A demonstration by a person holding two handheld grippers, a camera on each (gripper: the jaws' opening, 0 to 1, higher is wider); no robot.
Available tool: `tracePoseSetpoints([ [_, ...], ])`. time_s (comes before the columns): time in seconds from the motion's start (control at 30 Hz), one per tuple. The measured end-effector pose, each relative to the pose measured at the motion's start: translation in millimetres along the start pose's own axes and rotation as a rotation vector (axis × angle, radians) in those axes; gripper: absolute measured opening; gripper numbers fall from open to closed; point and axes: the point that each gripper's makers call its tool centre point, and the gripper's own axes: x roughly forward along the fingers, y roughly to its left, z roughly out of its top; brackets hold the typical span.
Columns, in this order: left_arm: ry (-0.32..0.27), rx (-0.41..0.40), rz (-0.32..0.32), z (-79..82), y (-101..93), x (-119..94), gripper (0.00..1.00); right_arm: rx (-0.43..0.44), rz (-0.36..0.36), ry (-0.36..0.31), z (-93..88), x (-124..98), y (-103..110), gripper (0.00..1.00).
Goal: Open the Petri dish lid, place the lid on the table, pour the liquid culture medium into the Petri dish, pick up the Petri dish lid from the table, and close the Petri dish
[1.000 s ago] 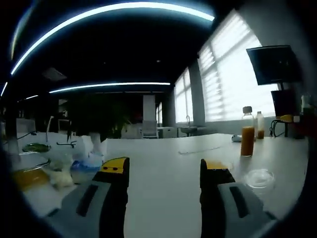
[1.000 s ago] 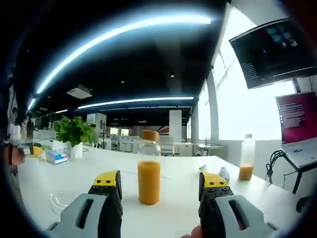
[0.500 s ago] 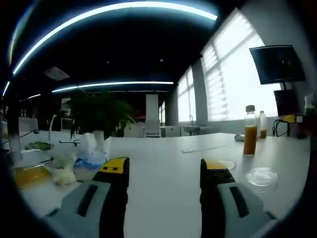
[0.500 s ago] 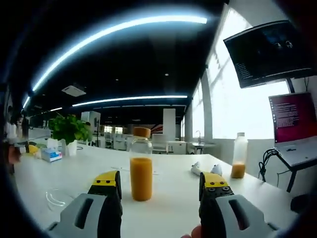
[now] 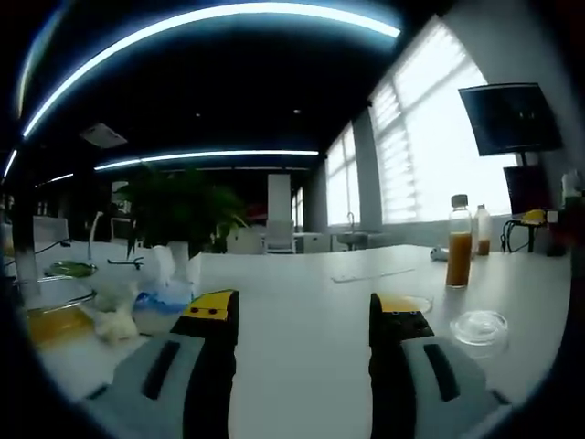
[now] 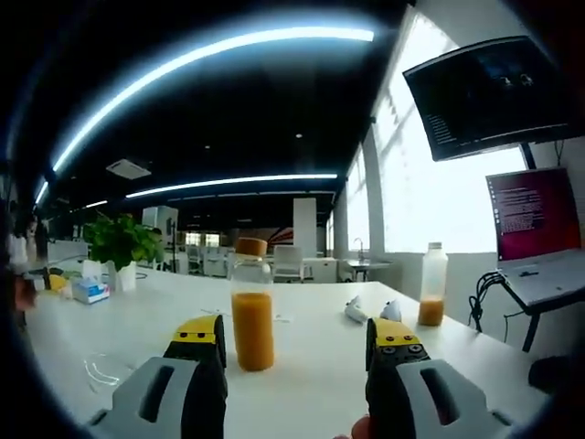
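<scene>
No text or label can be read anywhere.

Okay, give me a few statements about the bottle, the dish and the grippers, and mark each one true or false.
1. The bottle in front of the right gripper holds orange liquid. True.
2. The right gripper is shut on that bottle. False: its fingers are open, and the bottle stands on the table beyond them.
3. A clear Petri dish lies on the table to the right of the left gripper. True.
4. The left gripper holds the dish lid. False: it is open and holds nothing.
5. The bottle has no cap. False: a tan cap sits on it.
</scene>
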Motion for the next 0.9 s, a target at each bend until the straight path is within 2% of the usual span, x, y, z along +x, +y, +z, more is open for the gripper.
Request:
tracePoseSetpoints([
  [0.1, -0.001, 0.012, -0.006, 2.9, -1.3, -1, 0.49, 0.002, 0.020, -0.007, 13.0, 6, 3, 0.55],
  [0.27, -0.009, 0.011, 0.003, 6.6, 1.1, -3, 0.49, -0.003, 0.079, -0.002, 37.1, 29, 15, 0.55],
  [0.43, -0.007, 0.009, 0.009, 4.9, 2.0, -6, 0.49, -0.020, 0.148, 0.004, 58.1, 69, 31, 0.55],
  [0.53, -0.001, 0.019, 0.012, 3.4, 3.2, -9, 0.49, -0.026, 0.177, -0.003, 68.0, 85, 40, 0.55],
  [0.7, 0.005, 0.023, 0.020, 2.8, 6.5, -14, 0.49, -0.031, 0.190, -0.015, 77.3, 104, 45, 0.54],
  [0.9, 0.011, -0.002, 0.029, 2.5, 6.3, -20, 0.48, -0.035, 0.188, 0.006, 72.5, 132, 51, 0.53],
])
